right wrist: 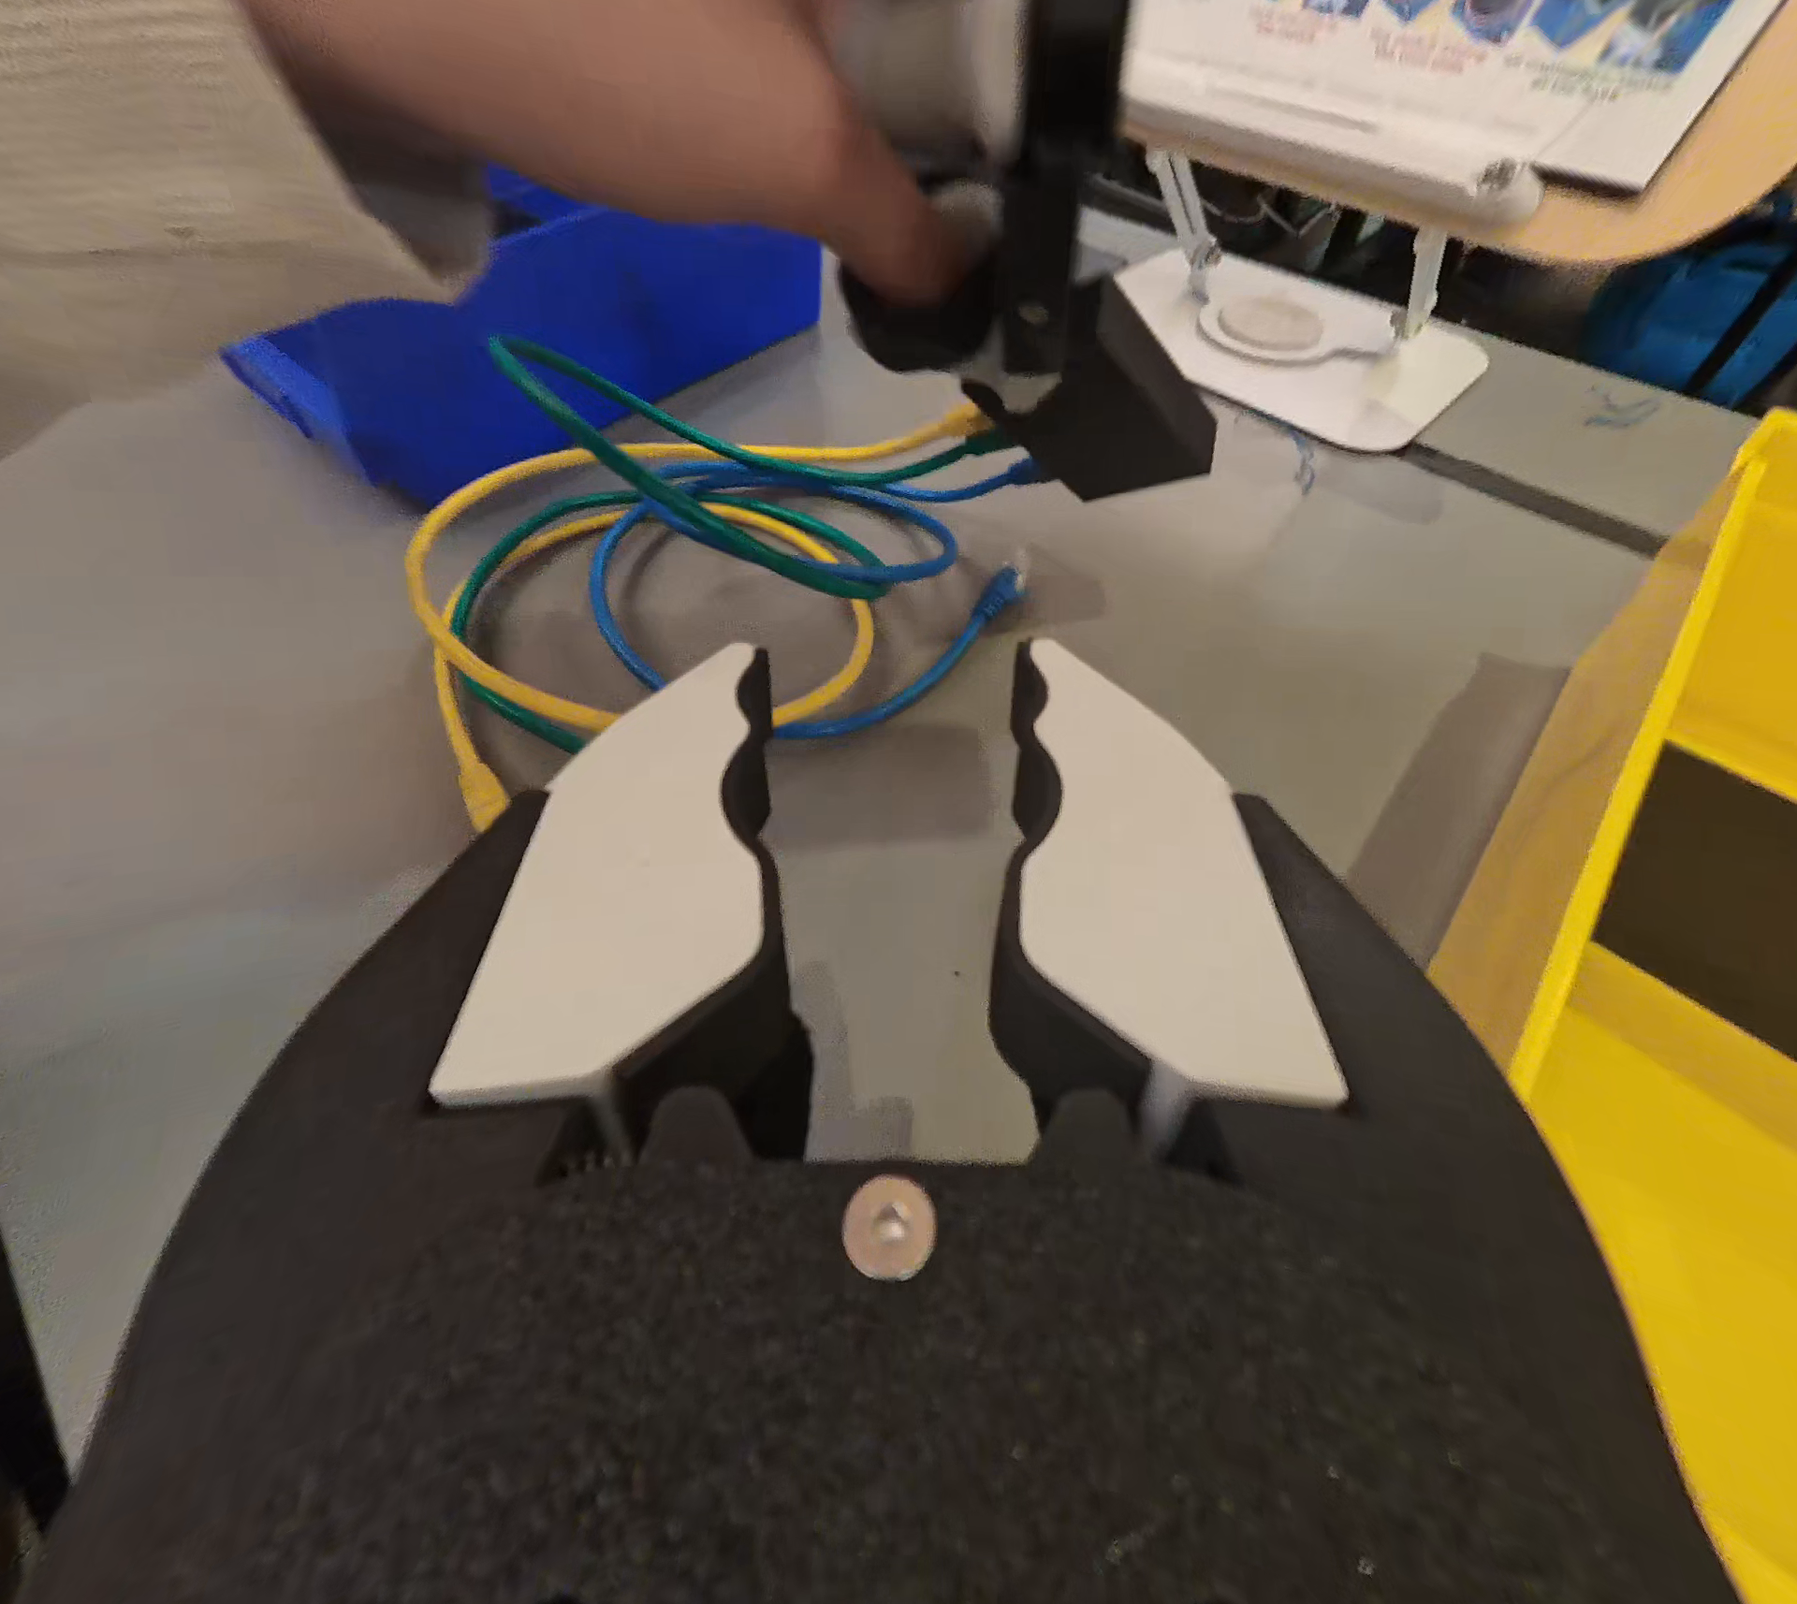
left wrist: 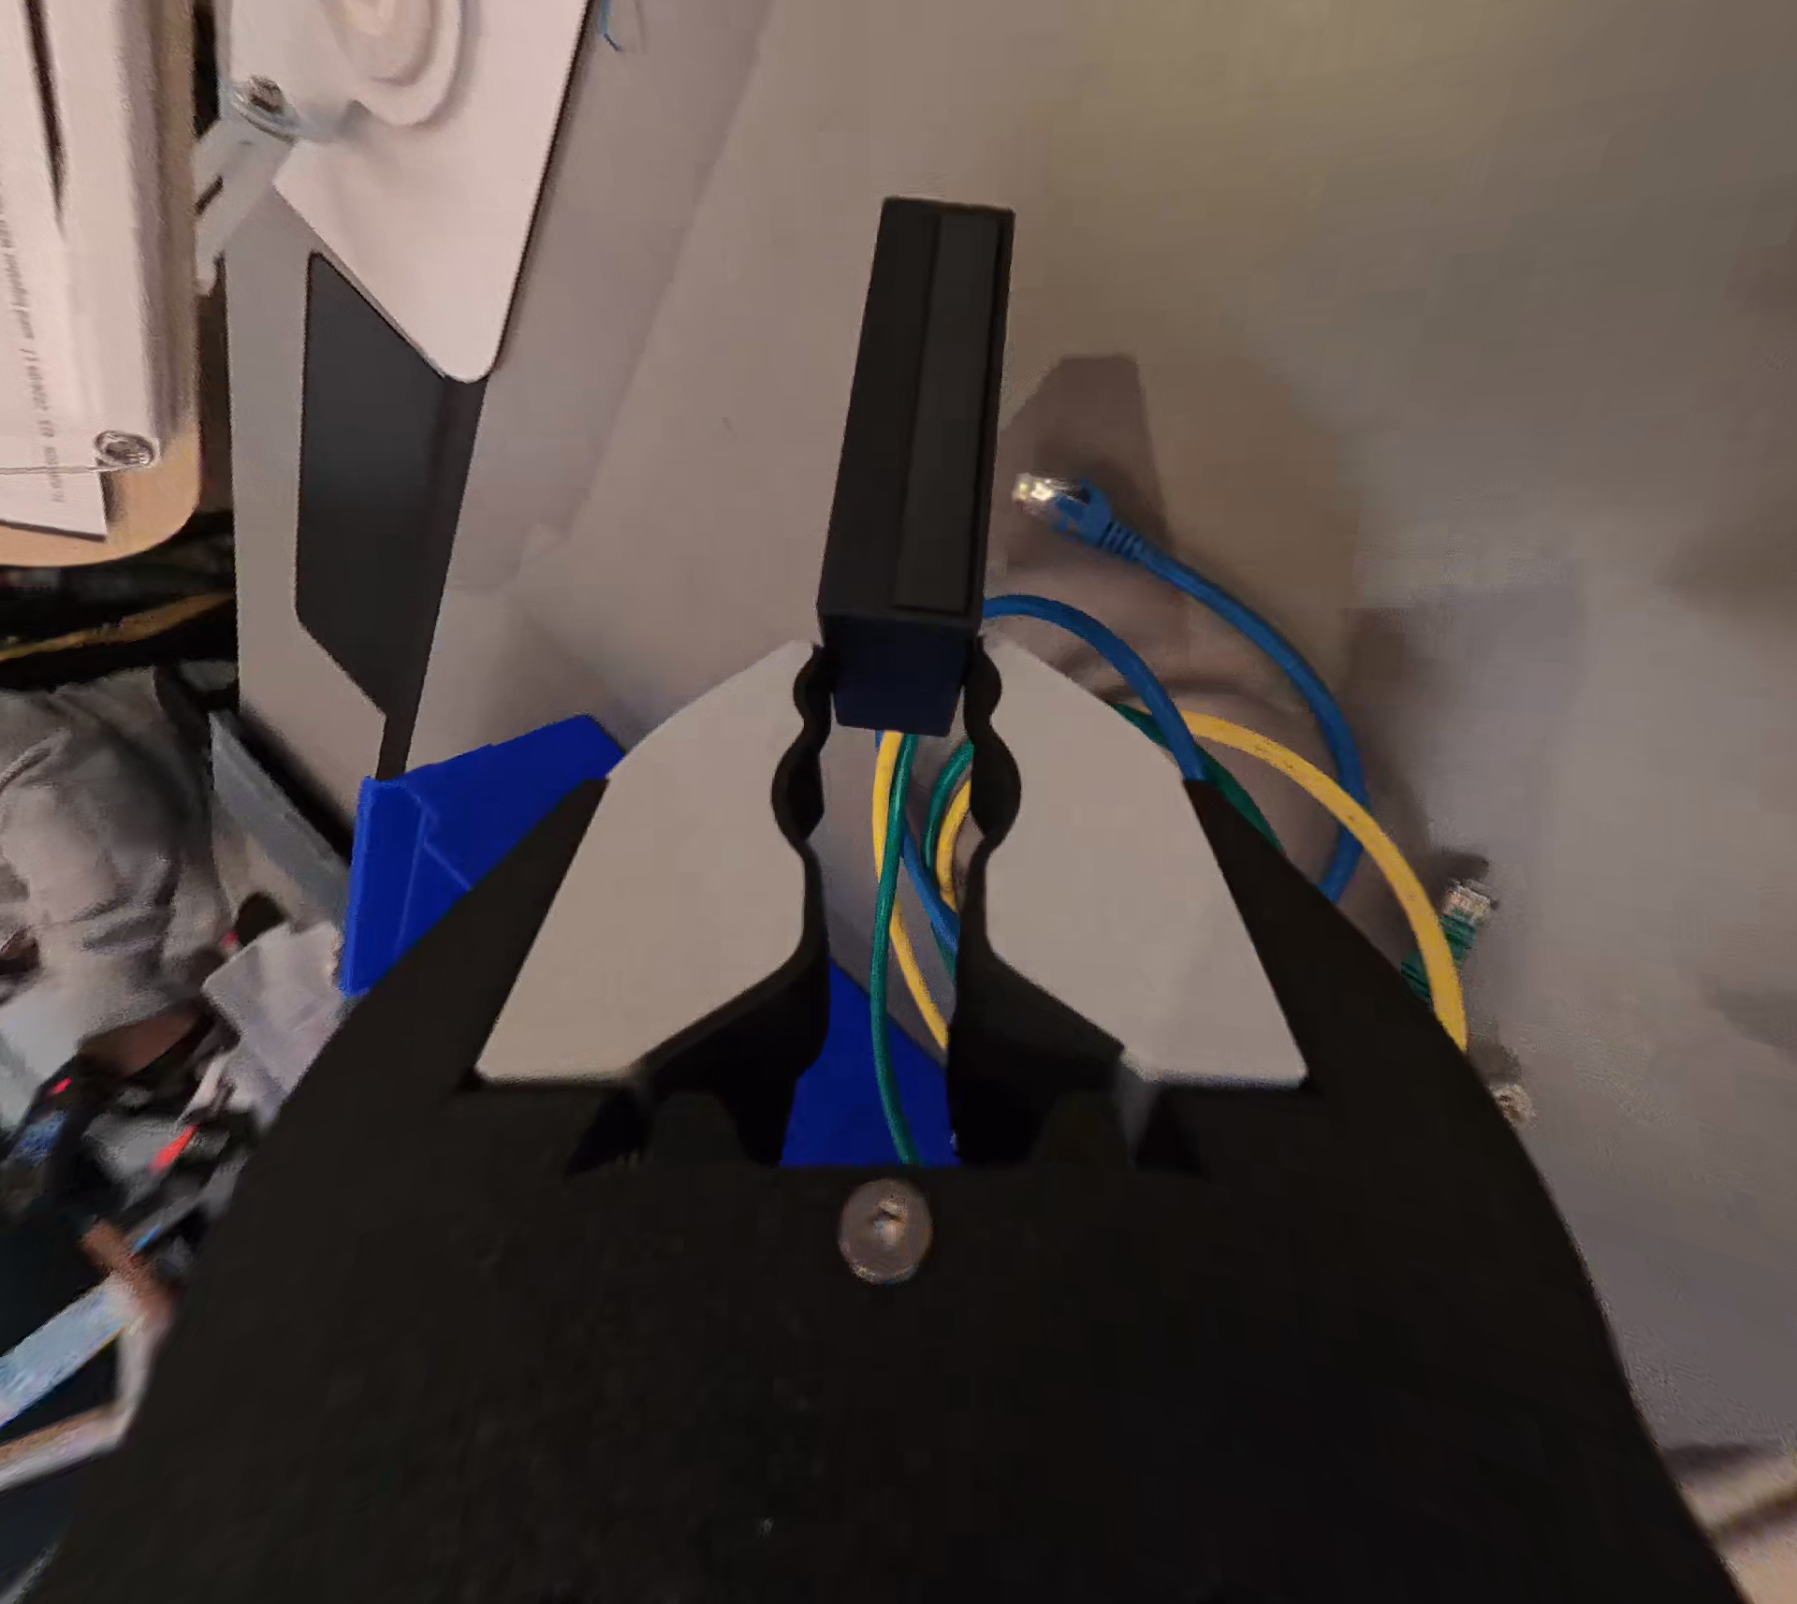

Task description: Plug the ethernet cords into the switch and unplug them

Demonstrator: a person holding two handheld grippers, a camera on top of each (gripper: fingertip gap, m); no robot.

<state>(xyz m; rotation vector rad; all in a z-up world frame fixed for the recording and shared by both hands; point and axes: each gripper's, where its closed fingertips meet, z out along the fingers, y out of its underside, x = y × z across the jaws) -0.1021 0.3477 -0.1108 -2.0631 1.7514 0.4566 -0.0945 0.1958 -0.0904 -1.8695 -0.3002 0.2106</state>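
Black switch (left wrist: 914, 429) clamped in left tool (left wrist: 895, 682), no legible markings, right tool (right wrist: 890, 682) open, empty.

Print on the white leaflet (right wrist: 1410, 2) is too blurred to read.

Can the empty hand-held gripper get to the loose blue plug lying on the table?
Probably yes. The right hand-held gripper is open and holds nothing, and the blue plug lies just ahead of its fingertips on bare table. Only the blue cord's own loop lies between them.
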